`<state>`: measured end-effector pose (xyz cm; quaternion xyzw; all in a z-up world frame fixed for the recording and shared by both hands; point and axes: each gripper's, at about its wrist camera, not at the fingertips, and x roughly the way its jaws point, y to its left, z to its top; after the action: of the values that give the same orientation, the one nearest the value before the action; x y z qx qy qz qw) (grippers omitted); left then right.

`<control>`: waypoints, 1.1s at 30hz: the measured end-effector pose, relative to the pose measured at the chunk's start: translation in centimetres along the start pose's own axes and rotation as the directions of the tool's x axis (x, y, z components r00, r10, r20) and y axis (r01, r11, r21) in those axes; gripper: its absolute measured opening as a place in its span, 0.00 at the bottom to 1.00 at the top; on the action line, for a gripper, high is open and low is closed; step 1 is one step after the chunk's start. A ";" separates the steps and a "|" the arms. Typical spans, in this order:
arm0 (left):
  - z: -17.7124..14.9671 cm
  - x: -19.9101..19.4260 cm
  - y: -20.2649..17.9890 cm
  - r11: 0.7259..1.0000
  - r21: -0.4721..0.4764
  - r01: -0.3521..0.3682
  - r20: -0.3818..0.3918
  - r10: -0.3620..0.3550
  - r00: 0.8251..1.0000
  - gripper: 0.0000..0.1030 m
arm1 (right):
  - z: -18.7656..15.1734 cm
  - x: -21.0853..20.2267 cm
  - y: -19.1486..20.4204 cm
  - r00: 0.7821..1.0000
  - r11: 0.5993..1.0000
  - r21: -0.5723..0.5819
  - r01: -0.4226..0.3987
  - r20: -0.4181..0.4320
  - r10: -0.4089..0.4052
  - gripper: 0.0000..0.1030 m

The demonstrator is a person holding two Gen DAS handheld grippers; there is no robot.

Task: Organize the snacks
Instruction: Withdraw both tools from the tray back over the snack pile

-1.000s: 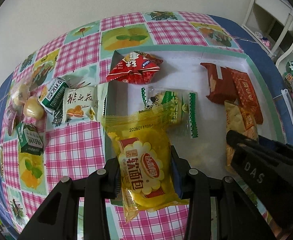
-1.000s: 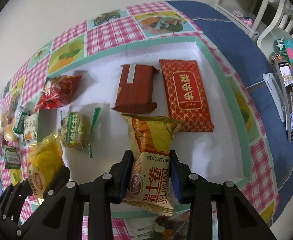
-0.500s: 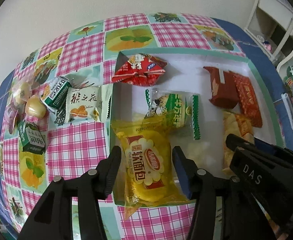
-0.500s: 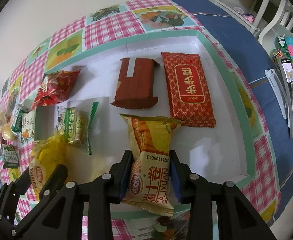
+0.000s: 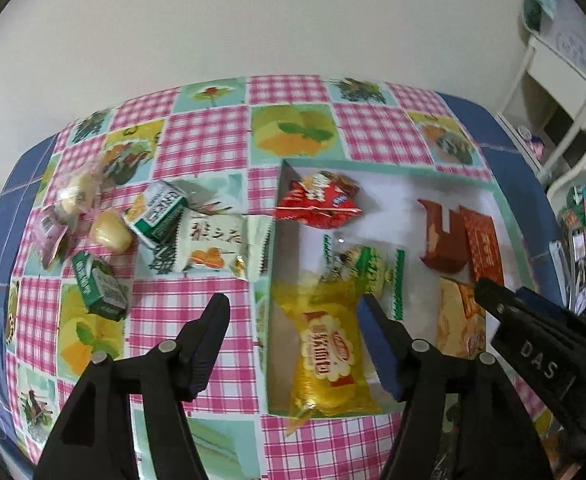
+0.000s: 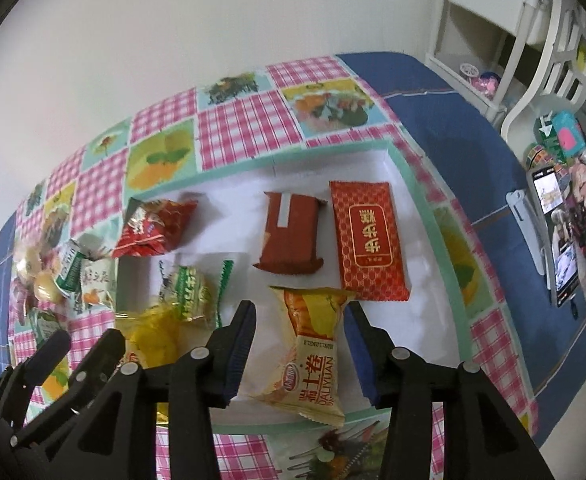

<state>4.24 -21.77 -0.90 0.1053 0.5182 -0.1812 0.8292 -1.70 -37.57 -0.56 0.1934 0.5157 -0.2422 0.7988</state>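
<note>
Both claws now spread wide, gripping nothing. Left claw point(image 5: 293, 340) has released yellow plastic bread packet point(image 5: 325, 354) at tray 7 o'clock. Right claw point(image 6: 301, 344) has released orange-yellow foil cake packet point(image 6: 313, 348) at 5 o'clock of white shallow tray point(image 6: 413, 184). Loose snacks remain on worktop.

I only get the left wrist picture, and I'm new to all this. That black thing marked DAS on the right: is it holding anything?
Observer: No. The right gripper is open. The orange packet lies between its jaws, which stand apart from it on both sides.
Operator: What's that packet lying on?
Observer: The white floor of the tray, near its front rim.
Operator: Any writing on it?
Observer: Yes, DALIYUAN in red letters near the end closest to the camera.
</note>
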 end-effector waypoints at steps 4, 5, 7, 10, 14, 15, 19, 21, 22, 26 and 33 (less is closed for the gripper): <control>0.1 0.1 1.6 0.998 -0.055 -0.025 -0.003 0.025 1.000 0.65 | -0.3 0.1 0.1 1.000 1.000 -0.006 0.000 -0.013 0.000 0.48; 0.1 0.1 2.0 0.997 -0.067 -0.031 -0.004 0.031 1.000 0.65 | -0.3 0.4 0.1 1.000 1.000 -0.007 0.000 -0.020 0.000 0.48; 0.1 0.2 2.9 0.995 -0.093 -0.044 -0.007 0.044 0.999 0.65 | -0.4 0.7 0.1 1.000 1.000 -0.011 0.000 -0.030 0.000 0.48; 0.1 0.4 4.4 0.989 -0.137 -0.063 -0.012 0.062 0.998 0.65 | -0.5 0.9 0.4 0.999 1.000 -0.020 -0.002 -0.037 0.001 0.48; 0.0 0.7 6.0 0.980 -0.181 -0.084 -0.024 0.081 0.996 0.65 | -0.5 1.0 0.7 0.999 1.000 -0.029 -0.002 -0.041 0.000 0.48; 0.0 0.7 6.3 0.978 -0.190 -0.085 -0.026 0.081 0.996 0.65 | -0.5 1.0 0.8 0.999 1.000 -0.031 -0.001 -0.041 0.000 0.48; -0.1 0.8 7.0 0.973 -0.212 -0.090 -0.032 0.085 0.996 0.65 | -0.5 1.1 0.8 0.999 0.999 -0.032 -0.001 -0.043 -0.001 0.48; -0.1 0.8 7.2 0.971 -0.217 -0.099 -0.034 0.093 0.995 0.65 | -0.5 1.2 0.9 0.999 0.999 -0.034 -0.001 -0.044 0.000 0.48; -0.1 0.9 7.3 0.970 -0.221 -0.103 -0.035 0.097 0.995 0.65 | -0.5 1.2 1.0 0.999 0.999 -0.035 -0.002 -0.045 0.000 0.48; -0.1 1.0 7.7 0.963 -0.236 -0.129 -0.046 0.122 0.992 0.85 | -0.6 1.4 1.1 0.999 0.999 -0.037 0.000 -0.051 -0.002 0.48; -0.4 1.4 8.6 0.949 -0.260 -0.177 -0.063 0.167 0.984 0.89 | -0.8 2.0 1.4 0.998 0.998 -0.060 0.017 -0.060 -0.020 0.86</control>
<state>7.95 -14.05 -2.44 0.0422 0.5430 -0.0355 0.8379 -0.75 -36.39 -2.61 0.1720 0.5484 -0.2281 0.7859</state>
